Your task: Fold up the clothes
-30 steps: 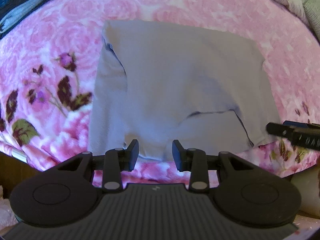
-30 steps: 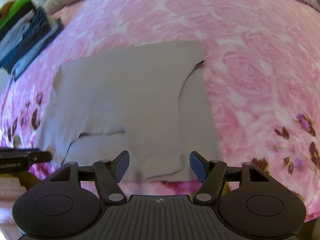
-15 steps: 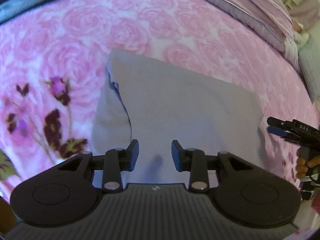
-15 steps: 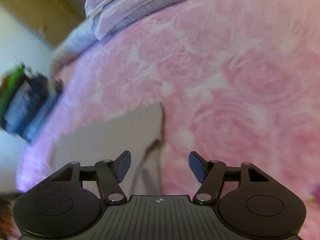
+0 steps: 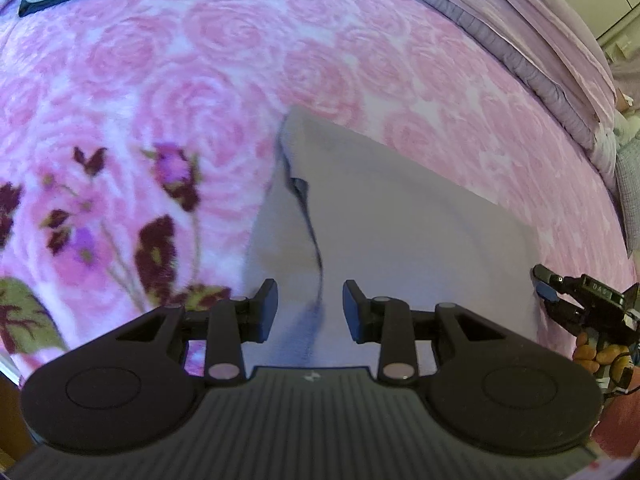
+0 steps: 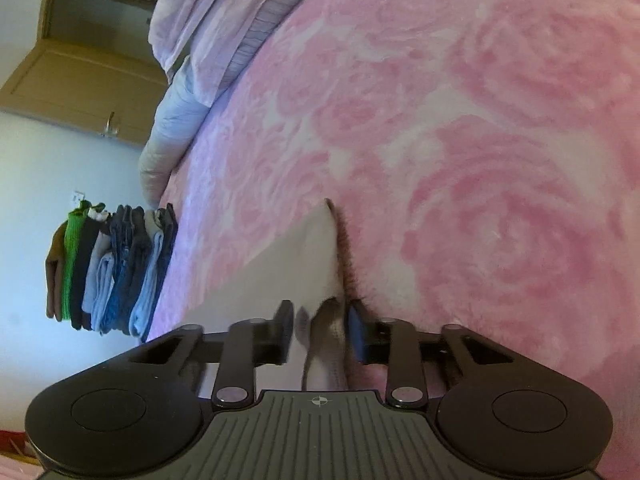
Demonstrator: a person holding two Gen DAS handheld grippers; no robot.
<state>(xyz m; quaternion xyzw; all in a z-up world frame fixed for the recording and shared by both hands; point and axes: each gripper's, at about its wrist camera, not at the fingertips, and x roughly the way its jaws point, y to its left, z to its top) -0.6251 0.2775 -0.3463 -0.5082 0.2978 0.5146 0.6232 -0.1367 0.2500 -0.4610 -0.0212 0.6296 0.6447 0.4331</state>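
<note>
— Grey cloth, low in both frames: where does it lie?

— The grey garment point(image 5: 400, 232) lies flat on the pink rose blanket point(image 5: 200, 64). The left gripper point(image 5: 310, 308) hangs over its fold line, jaws partly spread, not pinching anything.

— And the other?

— The right gripper point(image 6: 322, 328) has just been closing, with the garment's edge bunched between its jaws; whether the pads press it I cannot tell. A hand shows at the left view's right edge.

— Further off?

— A stack of folded clothes point(image 6: 112, 268) at mid left, lilac bedding point(image 6: 224, 12) above.
</note>
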